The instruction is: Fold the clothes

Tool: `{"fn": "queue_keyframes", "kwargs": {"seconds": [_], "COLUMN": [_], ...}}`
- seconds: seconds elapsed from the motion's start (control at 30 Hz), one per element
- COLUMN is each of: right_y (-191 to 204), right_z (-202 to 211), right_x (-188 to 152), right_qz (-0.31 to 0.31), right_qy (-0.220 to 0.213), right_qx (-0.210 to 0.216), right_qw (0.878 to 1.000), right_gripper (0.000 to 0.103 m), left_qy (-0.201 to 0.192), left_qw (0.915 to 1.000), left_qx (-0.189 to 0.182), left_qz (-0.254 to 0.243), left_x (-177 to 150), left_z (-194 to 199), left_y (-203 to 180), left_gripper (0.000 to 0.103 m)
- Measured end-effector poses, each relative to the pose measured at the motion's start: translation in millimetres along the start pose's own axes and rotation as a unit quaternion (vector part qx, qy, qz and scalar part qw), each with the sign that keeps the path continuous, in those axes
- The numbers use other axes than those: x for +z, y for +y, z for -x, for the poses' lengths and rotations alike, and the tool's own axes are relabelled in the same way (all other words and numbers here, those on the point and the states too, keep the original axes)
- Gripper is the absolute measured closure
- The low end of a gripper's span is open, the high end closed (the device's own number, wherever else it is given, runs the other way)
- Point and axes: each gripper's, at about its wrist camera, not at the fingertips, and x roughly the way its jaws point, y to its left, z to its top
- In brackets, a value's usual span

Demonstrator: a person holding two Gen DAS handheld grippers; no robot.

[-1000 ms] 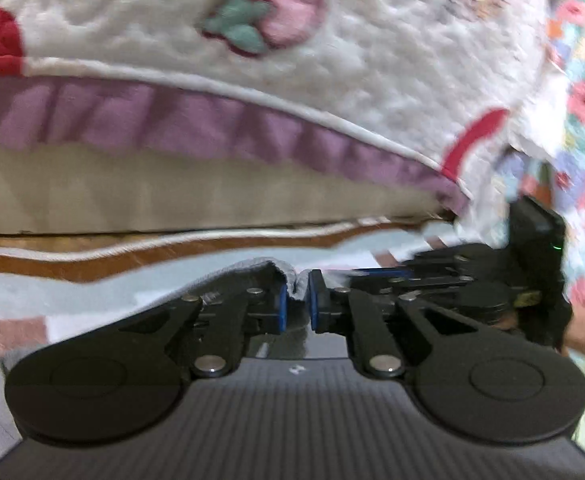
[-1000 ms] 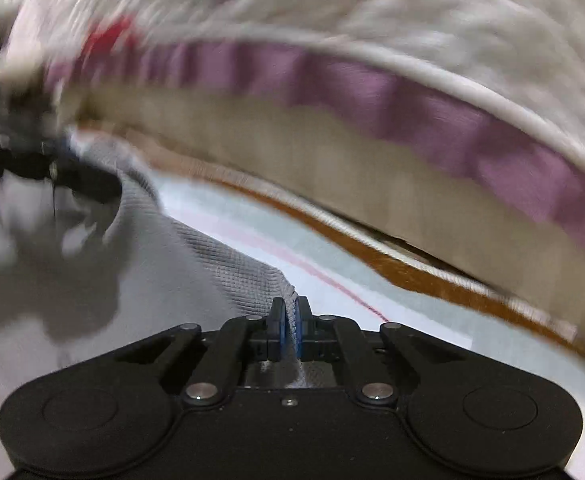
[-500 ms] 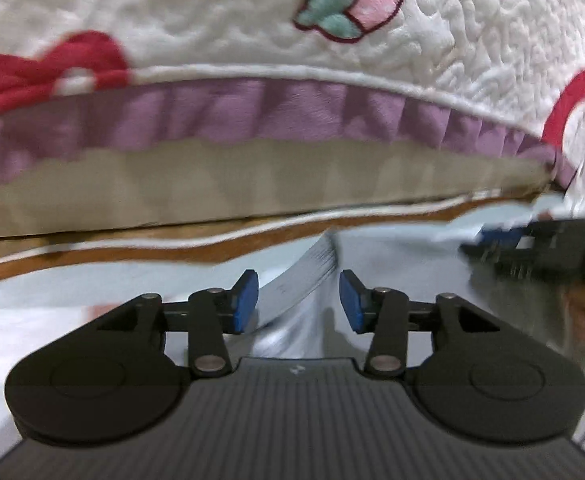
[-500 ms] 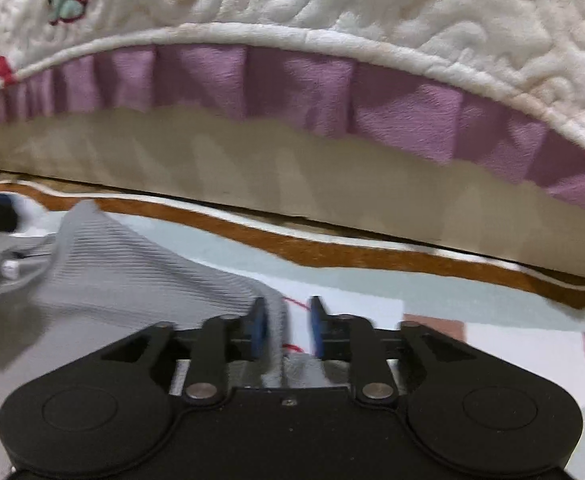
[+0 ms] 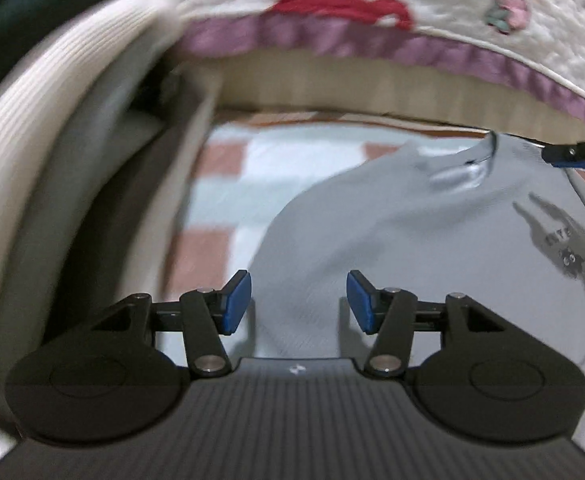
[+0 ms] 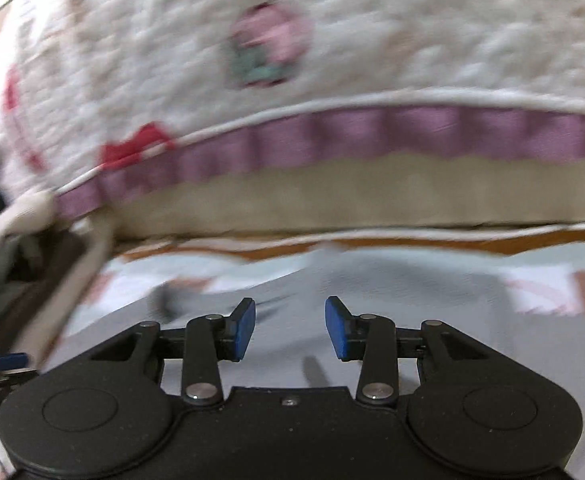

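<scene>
Checked pink-and-white matting runs up to a quilted white cover with a purple frill. On it lies the grey top, neckline towards the frill, body spread out; blur hides whether any fold is in it. Half a second ago both claws were only parting around its edge. Now the left gripper and right gripper hover wide apart and empty above it, so the cloth has been let go and laid down, probably ready for fresh grips.

Both the left gripper and right gripper released the grey shirt, seemingly flat now.
</scene>
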Motion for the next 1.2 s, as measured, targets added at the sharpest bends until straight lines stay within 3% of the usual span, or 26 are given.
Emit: {"fn": "queue_keyframes", "kwargs": {"seconds": [0.27,0.43,0.57,0.63,0.73,0.8,0.93,1.0,1.07,1.2], "right_y": [105,138,143,139,128,117,84,64,44,26], "right_z": [-7,6,10,11,10,10,17,22,26,35], "right_x": [-48,-92,-115,-119,-117,-113,-101,-93,-86,-80], "right_qz": [0.065,0.150,0.197,0.212,0.203,0.184,0.120,0.074,0.028,-0.026], "right_qy": [0.091,0.125,0.147,0.150,0.147,0.142,0.119,0.105,0.090,0.069], "right_qx": [0.087,0.098,0.092,0.084,0.072,0.063,0.042,0.032,0.022,0.030], "right_qw": [0.990,0.976,0.965,0.962,0.965,0.971,0.985,0.991,0.995,0.997], "right_gripper": [0.059,0.057,0.057,0.057,0.057,0.057,0.057,0.057,0.057,0.057], "left_qy": [0.019,0.031,0.028,0.014,-0.029,-0.079,-0.140,-0.104,-0.071,-0.004], "left_qw": [0.9934,0.9827,0.9769,0.9795,0.9801,0.9791,0.9808,0.9855,0.9853,0.9861], "left_qx": [-0.047,-0.076,-0.068,-0.063,-0.077,-0.082,-0.118,-0.134,-0.152,-0.158], "left_qz": [0.103,0.166,0.201,0.191,0.181,0.168,0.067,-0.006,-0.035,-0.053], "left_x": [-43,-70,-68,-63,-57,-52,-43,-46,-57,-76], "left_z": [4,7,-8,-14,-14,-2,30,30,22,8], "left_y": [31,51,53,48,40,30,-24,-63,-86,-104], "left_gripper": [0.046,0.044,0.038,0.041,0.099,0.099,0.098,0.088,0.065,0.062]}}
